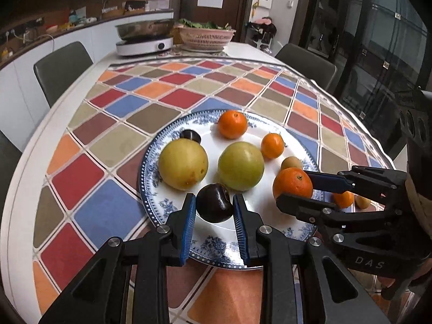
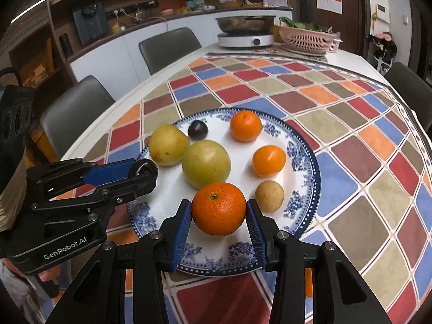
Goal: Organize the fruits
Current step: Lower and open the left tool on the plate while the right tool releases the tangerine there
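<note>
plate (image 1: 151, 189): blue-and-white patterned dish on a checked tablecloth (image 1: 113, 108), lower centre of both views; it carries the fruit

left tongs (image 1: 214, 210): clenched on a dark plum (image 1: 214, 202), blue pads against both its sides, over the plate's near rim at lower centre of the left view; whether the plum rests on the dish or hangs just above it cannot be told

right tongs (image 2: 218, 212): clenched on an orange (image 2: 219, 208), pads pressing left and right of it, over the near part of the plate at lower centre of the right view

count on or over the plate:
- oranges, three: the held one, a second (image 2: 245, 125) at the far rim, a smaller third (image 2: 268, 160) at right of centre
- yellow-green round fruits, two (image 2: 206, 166) (image 2: 168, 145), touching each other at left of centre
- dark plums, two: the held one and another (image 2: 198, 129) behind the yellow-green pair
- small tan fruit, one (image 2: 269, 195), just beside the held orange

progress, as a judgement: well advanced; six pieces lie on the plate and the last two seen are gripped over it. the left view's lower right shows an orange and a tan patch behind the right tongs, too hidden to tell apart from the counted fruit. left to do: set down both pieces and let go
</note>
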`<state>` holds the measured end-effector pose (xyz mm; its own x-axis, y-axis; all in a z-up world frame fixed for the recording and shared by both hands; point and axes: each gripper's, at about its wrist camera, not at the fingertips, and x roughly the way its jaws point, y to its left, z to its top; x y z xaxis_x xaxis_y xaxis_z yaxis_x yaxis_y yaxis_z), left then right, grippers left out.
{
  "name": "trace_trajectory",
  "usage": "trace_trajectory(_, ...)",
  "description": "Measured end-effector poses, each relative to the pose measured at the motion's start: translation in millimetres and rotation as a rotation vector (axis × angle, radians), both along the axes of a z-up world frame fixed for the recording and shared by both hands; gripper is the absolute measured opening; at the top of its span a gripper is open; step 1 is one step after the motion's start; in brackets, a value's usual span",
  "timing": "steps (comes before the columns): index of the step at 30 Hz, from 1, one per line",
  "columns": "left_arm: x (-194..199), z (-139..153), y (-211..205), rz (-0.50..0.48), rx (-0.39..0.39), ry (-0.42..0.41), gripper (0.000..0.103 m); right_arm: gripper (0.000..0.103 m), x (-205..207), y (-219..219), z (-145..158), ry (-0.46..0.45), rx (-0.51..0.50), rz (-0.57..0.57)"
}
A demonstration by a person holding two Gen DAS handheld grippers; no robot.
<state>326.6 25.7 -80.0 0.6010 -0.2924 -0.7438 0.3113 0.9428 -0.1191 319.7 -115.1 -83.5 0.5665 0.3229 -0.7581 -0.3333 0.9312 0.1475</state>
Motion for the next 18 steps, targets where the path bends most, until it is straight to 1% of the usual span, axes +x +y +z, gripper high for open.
trace_trajectory(6, 6.2, -9.9, -3.2, 0.0, 0.03, 0.031, 0.028, 0.042, 3.7, -0.1, -10.9, 0.026, -0.011, -0.003)
trace_trajectory(10, 8.2, -13.4, -2.9, 0.006, 0.036, 0.04, 0.028, 0.042, 3.9, 1.1, -13.8, 0.03, -0.02, 0.001)
trace_trajectory(13, 7.5, -12.3, -2.1, 0.007, 0.026, 0.046, 0.029, 0.043, 5.3, 1.9, -13.6, 0.032, -0.024, 0.005)
trace_trajectory(14, 6.8, -11.3, -1.9, 0.008, 0.026, 0.046, 0.03, 0.043, 5.5, 1.8, -13.4, 0.034, -0.024, 0.003)
trace_trajectory(15, 5.2, -9.4, -1.3, 0.015, 0.035, 0.04, 0.037, 0.043, 5.4, 1.5, -13.2, 0.036, -0.021, 0.003)
trace_trajectory(16, 2.5, -6.3, -0.2, 0.021, 0.038, 0.027, 0.04, 0.043, 4.9, 1.0, -12.4, 0.035, -0.015, 0.002)
trace_trajectory(17, -0.5, -1.8, 1.1, 0.023, 0.037, 0.011, 0.043, 0.044, 3.5, 0.2, -10.5, 0.03, -0.012, -0.004)
trace_trajectory(18, -3.8, 2.6, 2.2, 0.025, 0.039, -0.002, 0.043, 0.047, 2.5, -0.6, -9.4, 0.025, -0.01, -0.007)
